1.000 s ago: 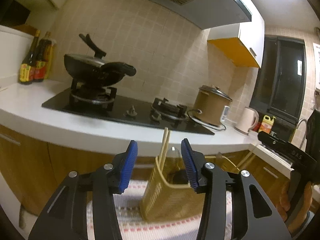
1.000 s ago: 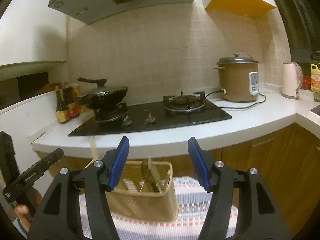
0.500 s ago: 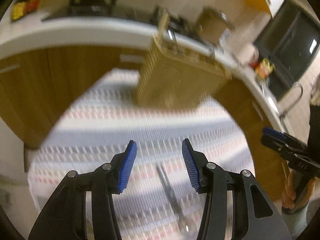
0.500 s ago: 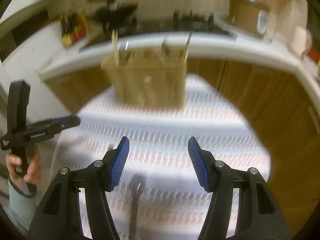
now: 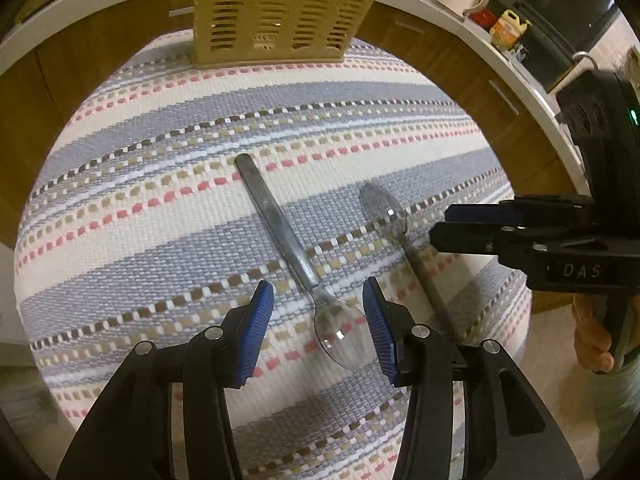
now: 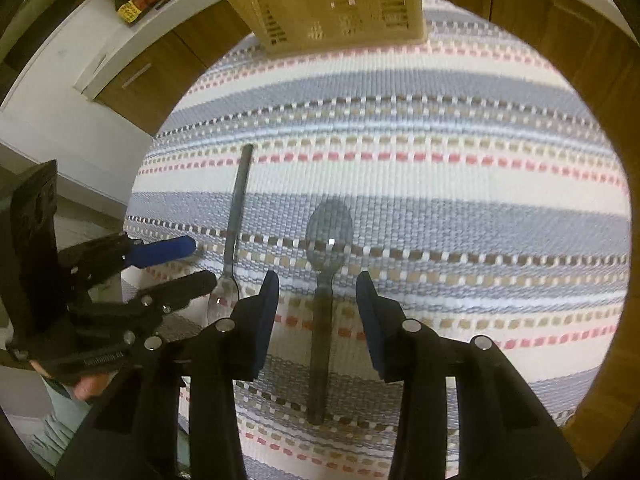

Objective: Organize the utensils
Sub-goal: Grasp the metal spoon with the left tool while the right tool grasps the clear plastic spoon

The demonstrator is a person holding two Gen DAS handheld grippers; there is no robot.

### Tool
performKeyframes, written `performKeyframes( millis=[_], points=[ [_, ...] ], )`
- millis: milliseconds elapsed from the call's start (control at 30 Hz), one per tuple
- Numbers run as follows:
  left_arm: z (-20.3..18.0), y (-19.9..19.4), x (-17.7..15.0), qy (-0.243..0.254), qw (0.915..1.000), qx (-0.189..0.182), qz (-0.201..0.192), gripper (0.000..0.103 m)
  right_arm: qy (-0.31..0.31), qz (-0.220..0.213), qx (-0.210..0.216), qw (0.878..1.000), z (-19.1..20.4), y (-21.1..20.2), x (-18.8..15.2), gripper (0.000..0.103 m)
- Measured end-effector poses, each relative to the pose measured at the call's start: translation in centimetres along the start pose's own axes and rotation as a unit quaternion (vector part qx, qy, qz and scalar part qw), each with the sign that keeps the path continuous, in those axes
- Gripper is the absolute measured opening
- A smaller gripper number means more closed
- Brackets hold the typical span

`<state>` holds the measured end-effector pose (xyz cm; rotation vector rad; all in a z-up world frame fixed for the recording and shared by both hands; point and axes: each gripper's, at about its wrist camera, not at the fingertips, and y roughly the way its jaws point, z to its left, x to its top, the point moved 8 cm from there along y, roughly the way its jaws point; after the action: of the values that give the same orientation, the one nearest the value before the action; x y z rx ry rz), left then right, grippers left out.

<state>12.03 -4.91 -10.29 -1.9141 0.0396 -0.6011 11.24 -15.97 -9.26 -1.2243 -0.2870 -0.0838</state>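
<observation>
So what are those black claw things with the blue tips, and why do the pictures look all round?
Those are hand-held grippers: a person holds one in each hand, like big tongs. A small wide-eyed camera rides on each, which bends the picture round. One picture looks along the left hand-held gripper, the other along the right hand-held gripper. Both are open and hold nothing. Below them lies a striped mat with two metal spoons. The left spoon has its bowl towards the left gripper; the right spoon has its handle towards the right one. At the far edge stands a tan slotted basket for utensils.
</observation>
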Motion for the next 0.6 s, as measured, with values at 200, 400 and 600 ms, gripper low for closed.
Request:
performKeyframes(
  millis=[200, 400, 600],
  points=[
    [1.0, 0.3, 0.6, -0.03, 0.9995, -0.007, 0.005, 0.039, 0.0, 0.013, -0.022, 1.0, -0.1, 2.2, -0.1, 0.037],
    [0.9, 1.3, 1.0, -0.042, 0.999, -0.006, 0.015, 0.04, -0.048, 0.005, -0.063, 0.997, 1.1, 3.5, -0.2, 0.025],
    [-0.8, 2.6, 1.6, -0.009, 0.9989, 0.046, 0.006, 0.032, -0.102, -0.011, -0.123, 0.987, 1.6, 3.9, -0.7, 0.012]
  ],
)
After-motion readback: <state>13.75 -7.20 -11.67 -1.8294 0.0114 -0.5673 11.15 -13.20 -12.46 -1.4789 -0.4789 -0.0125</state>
